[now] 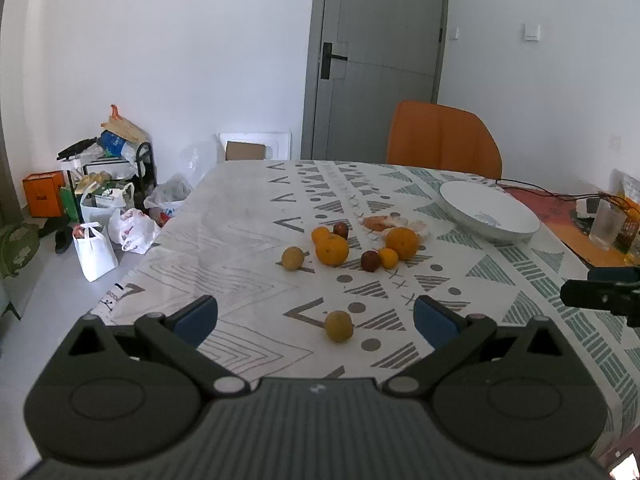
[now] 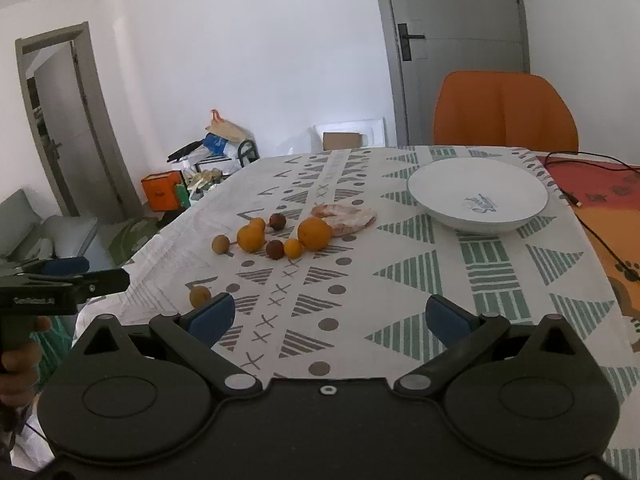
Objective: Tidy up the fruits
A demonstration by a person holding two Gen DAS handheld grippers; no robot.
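Several fruits lie on the patterned tablecloth (image 1: pixel 240 240): large oranges (image 1: pixel 332 250) (image 1: pixel 402 243), small oranges (image 1: pixel 388 258), dark plums (image 1: pixel 371 261) (image 1: pixel 341 230), and yellowish fruits (image 1: pixel 293 258) (image 1: pixel 338 326). A white plate (image 1: pixel 490 210) stands at the far right. My left gripper (image 1: pixel 316 318) is open and empty, with the near yellowish fruit lying between its fingers ahead. My right gripper (image 2: pixel 330 318) is open and empty above the cloth. The same fruit cluster (image 2: pixel 276 236), the near yellowish fruit (image 2: pixel 199 295) and the plate (image 2: pixel 478 196) show in the right wrist view.
A clear bag of pastry (image 1: pixel 394 223) lies behind the fruits. An orange chair (image 1: pixel 442 140) stands at the far edge. A glass (image 1: pixel 606 226), cables and clutter sit on the orange mat at the right. Bags (image 1: pixel 96 248) lie on the floor at the left.
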